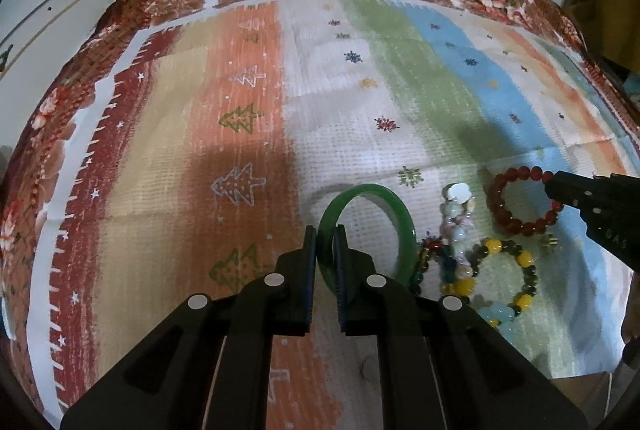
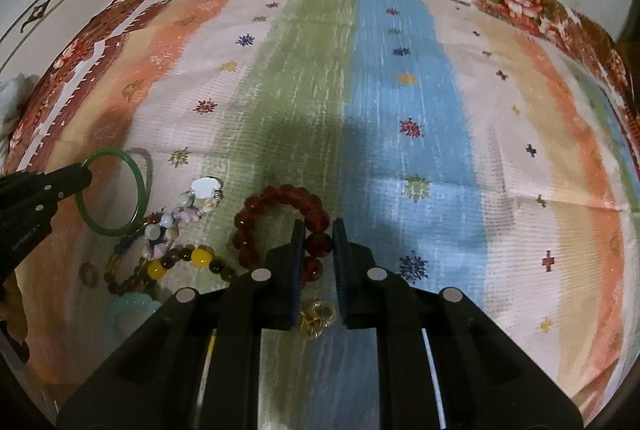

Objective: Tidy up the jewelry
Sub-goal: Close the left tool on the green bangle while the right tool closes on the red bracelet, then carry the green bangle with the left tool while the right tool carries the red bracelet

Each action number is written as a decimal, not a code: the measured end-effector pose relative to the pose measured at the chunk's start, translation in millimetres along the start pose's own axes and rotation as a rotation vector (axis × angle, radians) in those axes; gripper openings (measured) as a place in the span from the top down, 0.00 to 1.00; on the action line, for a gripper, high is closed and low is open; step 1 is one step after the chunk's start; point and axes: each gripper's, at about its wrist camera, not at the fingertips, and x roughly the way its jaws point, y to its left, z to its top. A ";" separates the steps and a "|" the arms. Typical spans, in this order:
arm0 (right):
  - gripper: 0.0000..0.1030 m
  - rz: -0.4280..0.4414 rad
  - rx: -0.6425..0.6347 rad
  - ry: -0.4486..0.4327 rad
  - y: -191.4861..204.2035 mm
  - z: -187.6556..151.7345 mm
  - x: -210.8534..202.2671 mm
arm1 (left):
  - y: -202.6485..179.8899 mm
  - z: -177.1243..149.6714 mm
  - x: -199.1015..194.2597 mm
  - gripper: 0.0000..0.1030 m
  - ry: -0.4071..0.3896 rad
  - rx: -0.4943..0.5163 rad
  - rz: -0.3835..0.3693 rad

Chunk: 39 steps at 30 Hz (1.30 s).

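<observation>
Two hand-held grippers, left (image 1: 325,232) clamped on one green bangle (image 1: 394,204), right (image 2: 319,227) on one red bead bracelet (image 2: 276,208).

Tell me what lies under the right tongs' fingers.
Below the right tongs, which grip the red bead bracelet, small gold rings lie on the striped cloth. The tongs' black body covers everything nearer the camera, so anything else there is hidden.
</observation>
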 end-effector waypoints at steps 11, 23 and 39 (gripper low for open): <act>0.86 0.009 -0.013 -0.081 11.5 -6.9 -50.4 | -4.1 -10.2 -35.9 0.92 -0.043 -0.019 -0.022; 0.86 0.043 -0.025 -0.181 22.7 -24.8 -114.4 | -12.6 -34.5 -86.4 0.92 -0.102 -0.031 -0.070; 0.86 0.105 -0.064 -0.271 45.8 -67.9 -182.7 | -28.5 -83.1 -145.2 0.92 -0.179 -0.011 -0.148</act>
